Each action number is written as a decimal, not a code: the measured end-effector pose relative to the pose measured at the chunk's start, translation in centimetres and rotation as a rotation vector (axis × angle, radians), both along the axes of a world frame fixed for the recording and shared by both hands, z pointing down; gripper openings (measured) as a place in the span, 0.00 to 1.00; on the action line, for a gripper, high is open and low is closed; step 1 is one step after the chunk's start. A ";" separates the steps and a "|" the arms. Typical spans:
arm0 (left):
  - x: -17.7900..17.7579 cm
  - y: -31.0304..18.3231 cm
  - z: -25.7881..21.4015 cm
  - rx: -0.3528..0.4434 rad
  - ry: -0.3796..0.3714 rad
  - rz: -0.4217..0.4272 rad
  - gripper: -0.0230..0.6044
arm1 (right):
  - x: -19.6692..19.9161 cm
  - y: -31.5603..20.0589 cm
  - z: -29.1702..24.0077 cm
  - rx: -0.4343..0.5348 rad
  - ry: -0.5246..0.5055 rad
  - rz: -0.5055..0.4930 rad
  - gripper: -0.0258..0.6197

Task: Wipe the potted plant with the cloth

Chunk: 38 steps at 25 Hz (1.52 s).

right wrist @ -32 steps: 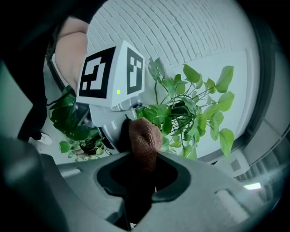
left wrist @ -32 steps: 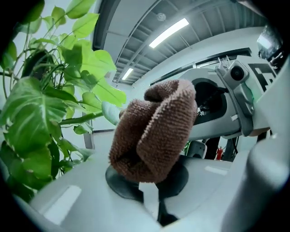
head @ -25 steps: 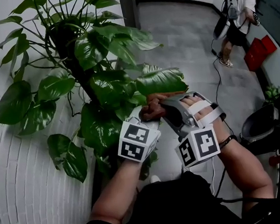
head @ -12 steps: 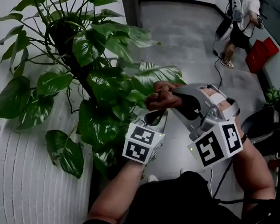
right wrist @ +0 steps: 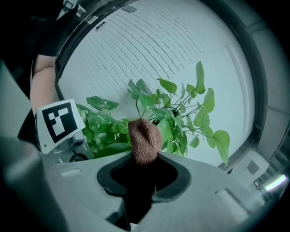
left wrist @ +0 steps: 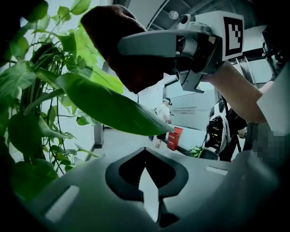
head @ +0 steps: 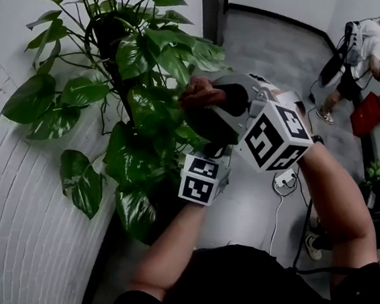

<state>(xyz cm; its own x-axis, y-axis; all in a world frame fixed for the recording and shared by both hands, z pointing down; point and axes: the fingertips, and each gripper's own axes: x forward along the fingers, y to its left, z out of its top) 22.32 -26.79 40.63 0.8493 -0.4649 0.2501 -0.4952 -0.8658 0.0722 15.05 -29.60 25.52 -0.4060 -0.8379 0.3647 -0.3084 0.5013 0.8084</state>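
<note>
One leafy green potted plant (head: 147,112) by white brick wall (head: 22,226); one brown knitted cloth (right wrist: 144,140) clamped in right gripper (right wrist: 142,168), just above broad leaf (left wrist: 108,106); left gripper (left wrist: 145,174) jaws together, empty, below that leaf

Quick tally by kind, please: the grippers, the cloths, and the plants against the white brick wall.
Grippers: 2 (left gripper, right gripper)
Cloths: 1 (brown cloth, clamped in the right gripper)
Plants: 1 (potted plant)
Total: 4
</note>
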 end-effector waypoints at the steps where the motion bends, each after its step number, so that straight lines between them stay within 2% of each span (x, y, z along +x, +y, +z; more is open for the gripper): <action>1: 0.5 -0.3 -0.1 0.007 0.004 -0.019 0.06 | 0.1 -0.3 0.4 -0.006 0.010 -0.012 0.14; 5: 2.1 -1.6 -0.3 0.044 0.019 -0.090 0.06 | 0.9 -1.1 2.5 -0.018 0.087 -0.054 0.14; 9: 2.9 -1.8 -0.9 0.101 0.018 -0.123 0.06 | 1.5 -0.3 5.2 0.001 0.194 -0.109 0.14; 12: 3.3 -1.6 -1.5 0.141 0.013 -0.147 0.06 | 2.0 0.7 6.4 0.022 0.229 -0.161 0.14; 21: 3.8 -0.7 -2.1 0.180 -0.019 -0.212 0.06 | 3.7 2.5 8.2 0.034 0.253 -0.278 0.14; 38: 4.4 1.0 -1.5 0.197 -0.053 -0.284 0.06 | 5.7 5.0 9.9 0.054 0.284 -0.342 0.14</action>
